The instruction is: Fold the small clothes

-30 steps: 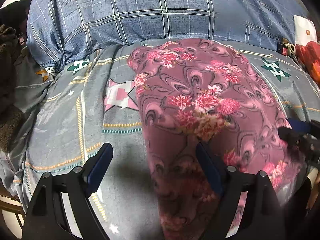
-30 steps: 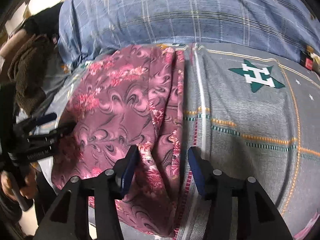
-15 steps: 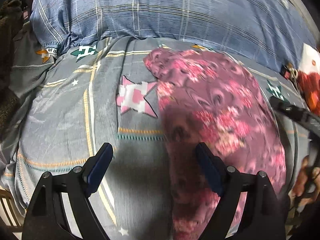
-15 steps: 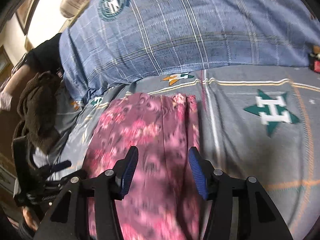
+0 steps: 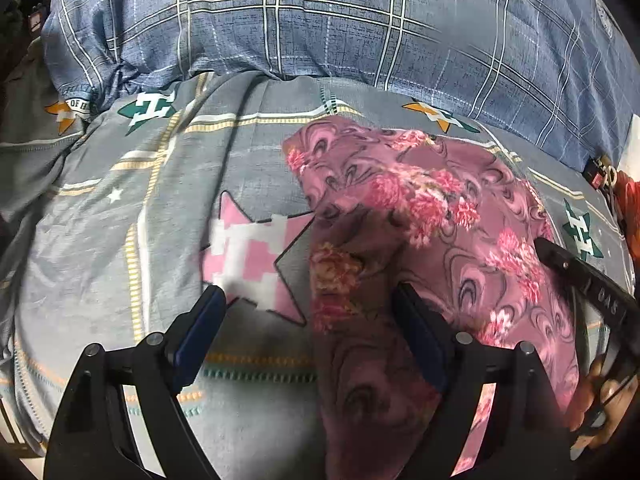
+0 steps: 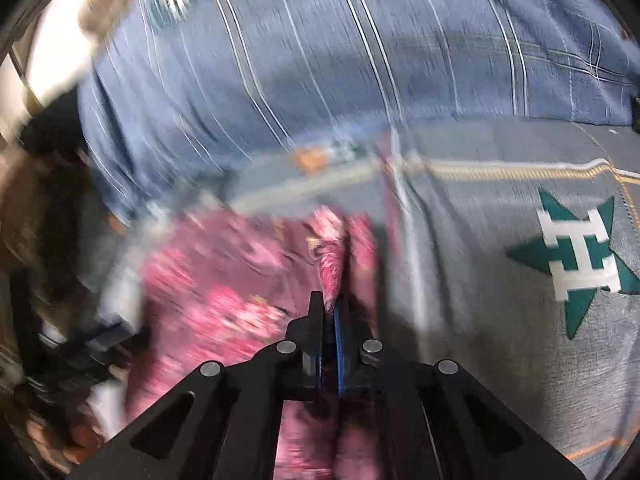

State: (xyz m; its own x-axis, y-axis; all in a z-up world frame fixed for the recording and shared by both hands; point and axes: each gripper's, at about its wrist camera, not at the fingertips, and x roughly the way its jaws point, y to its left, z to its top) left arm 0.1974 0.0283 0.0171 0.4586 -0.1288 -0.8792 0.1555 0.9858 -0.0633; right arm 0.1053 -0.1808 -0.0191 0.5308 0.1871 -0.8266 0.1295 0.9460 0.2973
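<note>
On the grey star-print bedsheet (image 5: 120, 240), the pink floral garment (image 5: 440, 220) lies half folded; the right tool (image 6: 329, 312) pinches its edge, the left tool (image 5: 306, 320) gapes empty beside it.

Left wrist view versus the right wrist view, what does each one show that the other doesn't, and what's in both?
Only the left wrist view shows the open left gripper and a pink star print. Only the right wrist view shows the right gripper shut on a pinch of the floral garment, blurred. Both share the garment, the grey bedsheet and the blue plaid pillow.
</note>
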